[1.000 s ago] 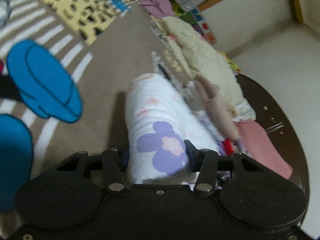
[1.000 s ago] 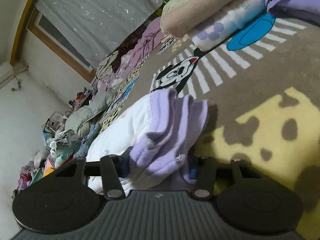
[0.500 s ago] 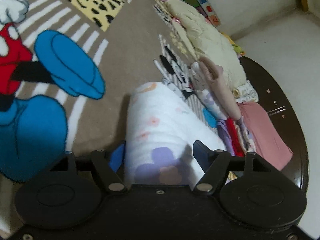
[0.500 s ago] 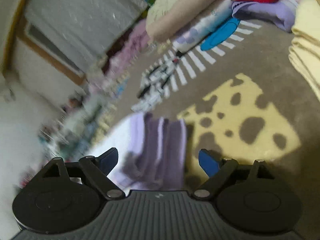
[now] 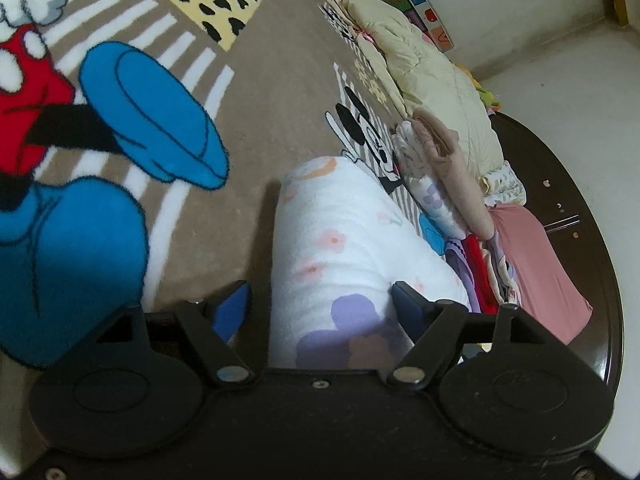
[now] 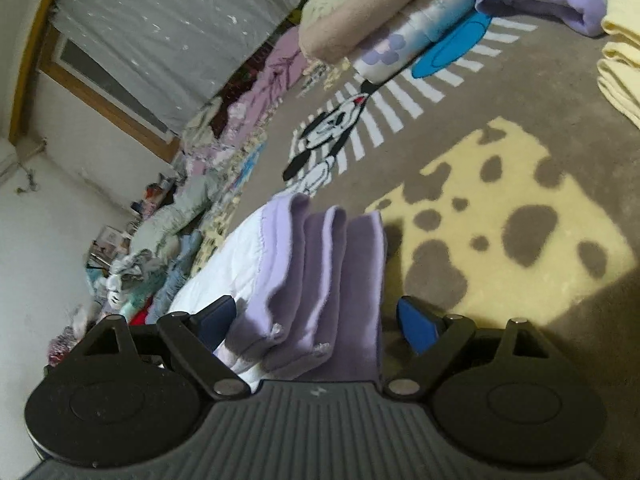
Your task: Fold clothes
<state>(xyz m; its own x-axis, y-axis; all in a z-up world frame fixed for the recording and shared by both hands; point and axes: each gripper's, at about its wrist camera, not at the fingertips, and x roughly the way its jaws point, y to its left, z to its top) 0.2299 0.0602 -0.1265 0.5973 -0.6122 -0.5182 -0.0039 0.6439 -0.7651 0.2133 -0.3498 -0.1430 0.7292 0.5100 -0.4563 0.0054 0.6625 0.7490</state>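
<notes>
A folded white fleece garment with pastel flowers and a purple flower near its end lies on the cartoon-print blanket. My left gripper straddles its near end and its jaws are opening: the left blue pad stands clear of the cloth, while the right pad sits at its edge. In the right wrist view the same garment's other end shows as stacked purple layers beside white cloth. My right gripper stands open around them, with neither pad pressing on them.
Folded clothes and a cream quilt line the blanket's right side, by a dark wooden rim. In the right wrist view a folded stack lies ahead, yellow cloth at right, and loose clothes at left.
Both grippers were shut on the garment's ends a second ago and have since spread their jaws. The garment now rests on the blanket, and the right gripper has shifted sideways a little.
</notes>
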